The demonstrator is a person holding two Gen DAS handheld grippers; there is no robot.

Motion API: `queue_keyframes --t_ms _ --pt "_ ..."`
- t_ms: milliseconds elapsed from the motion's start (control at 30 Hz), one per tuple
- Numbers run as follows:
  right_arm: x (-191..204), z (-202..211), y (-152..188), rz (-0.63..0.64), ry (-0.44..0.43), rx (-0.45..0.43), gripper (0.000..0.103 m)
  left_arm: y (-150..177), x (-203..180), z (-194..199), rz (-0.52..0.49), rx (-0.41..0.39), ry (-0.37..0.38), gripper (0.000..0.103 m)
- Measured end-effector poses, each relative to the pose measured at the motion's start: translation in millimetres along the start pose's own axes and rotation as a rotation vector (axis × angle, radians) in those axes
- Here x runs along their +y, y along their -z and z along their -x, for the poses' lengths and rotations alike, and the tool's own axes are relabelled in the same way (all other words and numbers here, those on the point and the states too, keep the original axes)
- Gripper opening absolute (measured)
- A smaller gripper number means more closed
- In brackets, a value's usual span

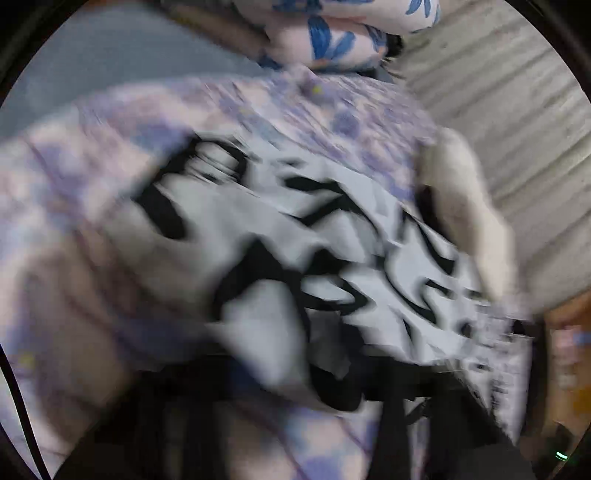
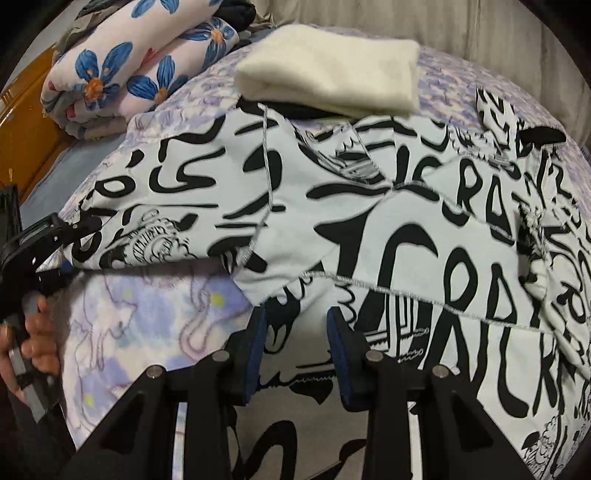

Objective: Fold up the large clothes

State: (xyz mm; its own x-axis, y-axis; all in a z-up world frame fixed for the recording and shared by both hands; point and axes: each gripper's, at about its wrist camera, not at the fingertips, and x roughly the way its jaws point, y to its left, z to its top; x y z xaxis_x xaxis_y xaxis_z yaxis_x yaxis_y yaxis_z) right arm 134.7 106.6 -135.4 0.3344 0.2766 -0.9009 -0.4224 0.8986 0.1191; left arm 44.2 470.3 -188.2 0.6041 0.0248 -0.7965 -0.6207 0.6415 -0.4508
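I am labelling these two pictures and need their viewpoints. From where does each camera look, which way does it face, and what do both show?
Left wrist: blurred; sits on the left claw, looks across the black-and-white graffiti-print cloth garment on the lilac patterned bedsheet; claw fingers not distinguishable.
Right wrist: sits on the right claw, open over the garment's edge; shows the left claw gripping a corner, and the person's hand.
Shared: garment, bedsheet, cream folded fluffy cloth, blue-flowered rolled quilt.

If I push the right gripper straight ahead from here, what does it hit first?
The black-and-white printed garment: the right gripper is open, with the garment's near edge already lying between its jaws. Farther along the line sits the folded cream cloth, though depth is hard to judge.
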Motion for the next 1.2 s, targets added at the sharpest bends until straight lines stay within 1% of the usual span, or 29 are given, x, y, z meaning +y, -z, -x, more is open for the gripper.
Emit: queue_keyframes --t_ms 67,133,167,200,233,300,333,367,433,467,567,633,667,733,767,800,867,900,967,1000,1067,1100,1133,1167,1200 --pt "-7 3 2 -0.019 -0.010 -0.002 0.033 -1 -14 7 -0.022 -0.029 -0.022 0.006" --pt "-16 9 3 -0.042 -0.013 -0.012 0.033 0 -34 20 -0.070 -0.084 -0.053 0.005" --pt "-22 12 4 -0.055 -0.016 -0.019 0.033 2 -51 32 -0.108 -0.126 -0.062 0.005" --pt "-28 15 5 -0.068 -0.020 -0.024 0.033 4 -63 40 -0.138 -0.150 -0.060 0.005" --pt "-35 20 7 -0.086 -0.024 -0.032 0.033 6 -78 48 -0.170 -0.171 -0.053 0.005" --pt "-52 29 11 -0.123 -0.030 -0.049 0.033 16 -116 71 -0.255 -0.209 -0.016 0.005" --pt "-59 32 13 -0.138 -0.032 -0.057 0.033 23 -140 80 -0.305 -0.220 0.009 0.005" --pt "-69 38 16 -0.158 -0.034 -0.067 0.033 28 -152 86 -0.332 -0.224 0.024 0.005" --pt "-87 47 22 -0.192 -0.033 -0.084 0.033 48 -197 98 -0.425 -0.232 0.066 0.005" --pt "-98 52 26 -0.211 -0.031 -0.094 0.033 57 -219 100 -0.467 -0.229 0.086 0.005" --pt "-132 65 40 -0.269 -0.021 -0.114 0.033 98 -280 101 -0.591 -0.207 0.143 0.005" --pt "-154 73 51 -0.310 -0.010 -0.125 0.033 124 -306 98 -0.650 -0.180 0.165 0.005" --pt "-168 77 58 -0.334 0.000 -0.131 0.034 140 -321 94 -0.681 -0.156 0.179 0.005" --pt "-191 83 70 -0.375 0.018 -0.137 0.034 173 -349 77 -0.740 -0.082 0.214 0.005" --pt "-202 85 75 -0.396 0.029 -0.137 0.034 185 -355 73 -0.760 -0.057 0.221 0.006" --pt "-214 86 82 -0.415 0.037 -0.135 0.034 203 -365 62 -0.796 -0.014 0.217 0.006" --pt "-231 88 92 -0.448 0.046 -0.132 0.034 237 -377 40 -0.860 0.067 0.196 0.012" --pt "-239 87 96 -0.459 0.047 -0.132 0.034 247 -379 32 -0.878 0.096 0.185 0.015" --pt "-252 87 104 -0.482 0.045 -0.127 0.034 266 -380 19 -0.905 0.139 0.159 0.028" --pt "-256 86 106 -0.488 0.042 -0.126 0.034 274 -380 14 -0.913 0.159 0.147 0.032" --pt "-262 86 109 -0.493 0.033 -0.124 0.034 279 -377 9 -0.906 0.197 0.151 0.050" --pt "-264 85 110 -0.494 0.026 -0.125 0.034 279 -375 10 -0.891 0.217 0.171 0.054" --pt "-265 85 110 -0.494 0.017 -0.128 0.034 279 -374 10 -0.882 0.227 0.183 0.062" --pt "-265 84 109 -0.492 0.007 -0.132 0.034 277 -373 13 -0.871 0.239 0.200 0.068" --pt "-265 84 110 -0.490 -0.001 -0.137 0.034 275 -371 18 -0.863 0.243 0.215 0.070"
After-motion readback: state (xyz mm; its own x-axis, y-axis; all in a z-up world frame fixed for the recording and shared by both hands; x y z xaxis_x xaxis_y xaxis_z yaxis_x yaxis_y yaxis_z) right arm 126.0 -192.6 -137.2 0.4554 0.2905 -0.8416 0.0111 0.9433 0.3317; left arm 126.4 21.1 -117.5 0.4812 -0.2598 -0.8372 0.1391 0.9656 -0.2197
